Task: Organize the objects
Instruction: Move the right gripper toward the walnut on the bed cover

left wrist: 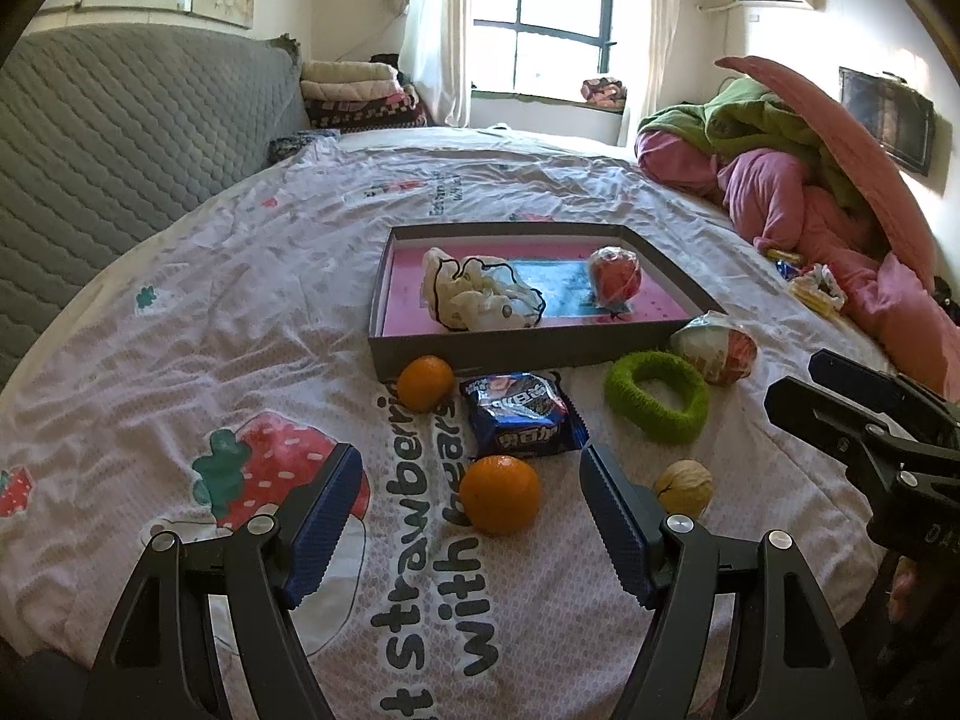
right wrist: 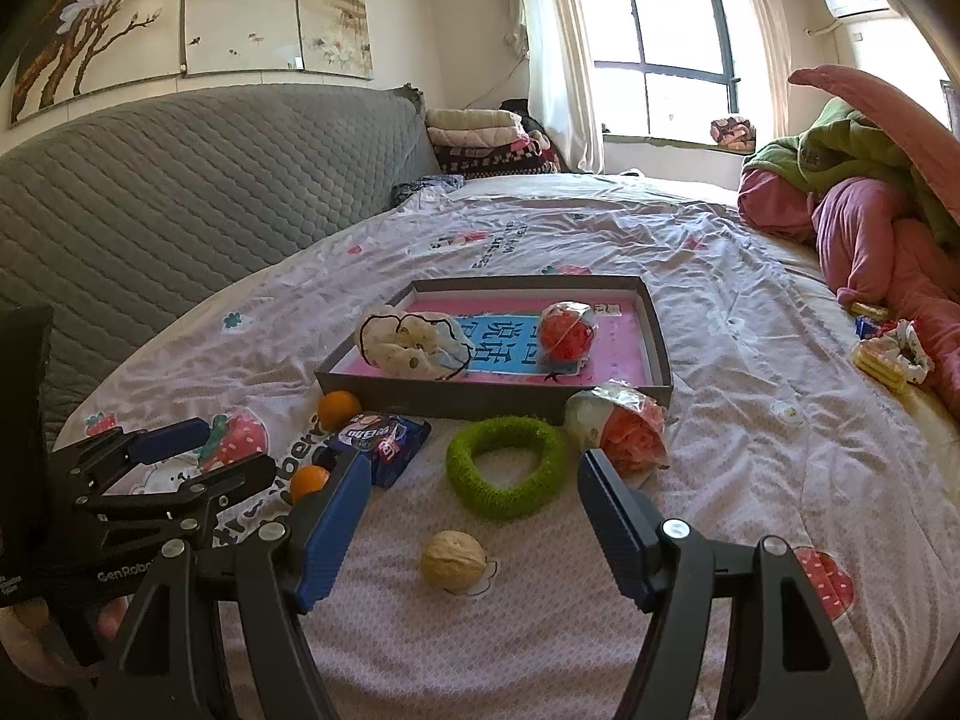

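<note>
Orange fruit (left wrist: 501, 494) btwn left hand-held gripper (left wrist: 471, 516) fingers

box (left wrist: 516, 348): grey, open, mid-frame; two wrapped items inside
oranges (left wrist: 503, 493): two, below box
green ring (left wrist: 657, 396): right of snack packet (left wrist: 521, 415)
walnut (left wrist: 684, 487): lower right

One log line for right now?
left gripper: open, empty | right gripper: open, empty | box: two wrapped items | oranges, snack, ring, walnut: outside
</note>
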Demonstrator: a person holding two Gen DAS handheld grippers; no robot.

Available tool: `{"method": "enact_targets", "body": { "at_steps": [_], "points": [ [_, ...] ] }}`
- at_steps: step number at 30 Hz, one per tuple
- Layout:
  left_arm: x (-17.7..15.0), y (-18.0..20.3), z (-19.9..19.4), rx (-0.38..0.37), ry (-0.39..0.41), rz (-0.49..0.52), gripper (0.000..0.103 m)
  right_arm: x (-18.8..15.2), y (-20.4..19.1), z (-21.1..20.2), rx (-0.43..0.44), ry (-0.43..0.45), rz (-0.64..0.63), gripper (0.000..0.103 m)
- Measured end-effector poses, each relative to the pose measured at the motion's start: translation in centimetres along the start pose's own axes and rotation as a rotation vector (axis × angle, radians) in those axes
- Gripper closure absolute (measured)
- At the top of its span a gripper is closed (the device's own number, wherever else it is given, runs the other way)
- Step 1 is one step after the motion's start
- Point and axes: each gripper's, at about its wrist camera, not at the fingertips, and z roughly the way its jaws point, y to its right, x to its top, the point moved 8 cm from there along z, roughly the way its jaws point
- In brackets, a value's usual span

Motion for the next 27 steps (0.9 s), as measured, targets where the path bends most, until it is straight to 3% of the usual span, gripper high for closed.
{"method": "enact_targets", "body": {
  "at_steps": [27],
  "points": [
    [-1.8,0.3,2.3,-0.010,-0.107,0.009,0.027,-3.5,-0.5,3.3,-0.009,-0.152,-0.029,0.032]
  ]
}}
